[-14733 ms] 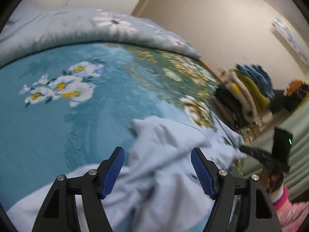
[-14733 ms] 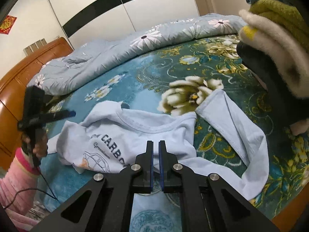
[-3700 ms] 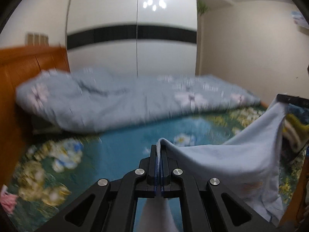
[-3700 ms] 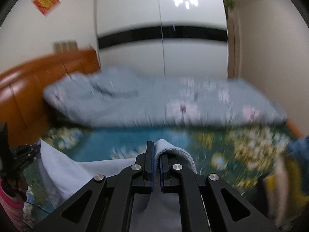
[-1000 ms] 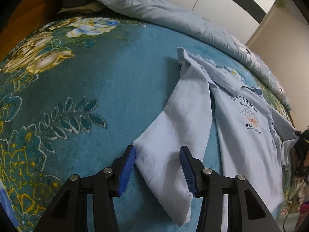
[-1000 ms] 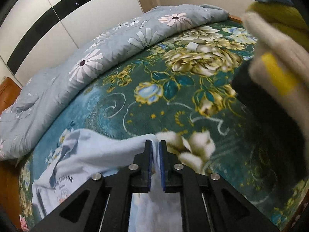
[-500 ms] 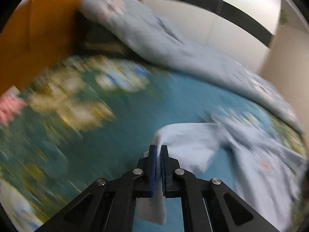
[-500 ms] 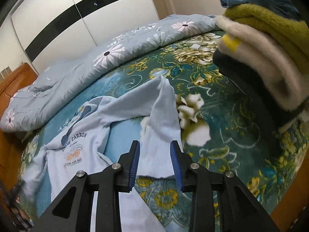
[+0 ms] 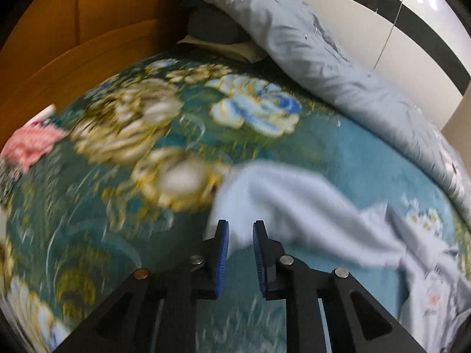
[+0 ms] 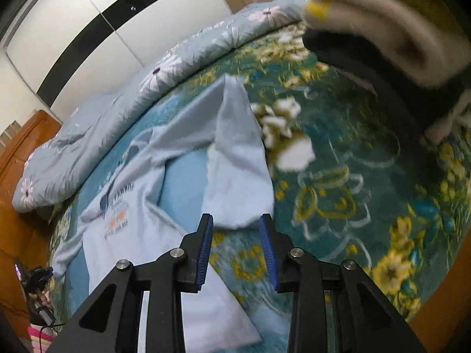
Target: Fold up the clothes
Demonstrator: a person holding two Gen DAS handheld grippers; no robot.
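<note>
A teal floral bedspread [image 10: 368, 176] fills both views, with a grey-blue daisy-print duvet [image 10: 147, 88] bunched along its upper edge and a wooden headboard [image 9: 73, 29] at upper left. A stack of folded clothes [image 10: 382, 14] crowds the right wrist view's upper right. The pale blue shirt [image 10: 235, 153] lies spread at centre, printed front at left. The left gripper [image 9: 240, 241] is opening, a blurred sleeve end just beyond its narrow gap. The right gripper [image 10: 235, 232] stands apart, gripping nothing, near a sleeve's end.
</note>
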